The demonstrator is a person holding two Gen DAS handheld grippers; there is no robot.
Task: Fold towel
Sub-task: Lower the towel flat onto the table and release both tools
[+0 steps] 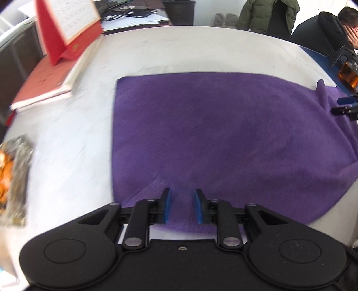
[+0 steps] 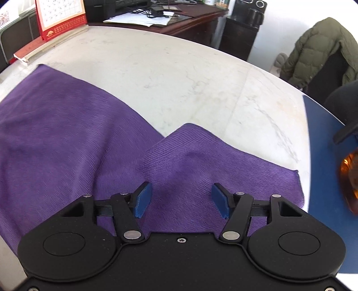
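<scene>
The towel [image 1: 223, 138] fills mid-frame on the tabletop [image 1: 167, 51], beneath both released tongs: left [image 1: 183, 207], right [image 2: 181, 200] (wider apart).

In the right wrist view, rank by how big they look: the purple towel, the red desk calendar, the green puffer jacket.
1. Purple towel, by far the largest.
2. Green puffer jacket.
3. Red desk calendar, partly cut off by the frame edge.
The jacket and calendar sit far back, so true sizes stay unsure.

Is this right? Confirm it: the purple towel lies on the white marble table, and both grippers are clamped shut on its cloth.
Not quite. The purple towel does lie on the white marble table, but neither gripper is clamped: the left gripper and right gripper both stand open above the cloth, as each wrist view shows.
</scene>
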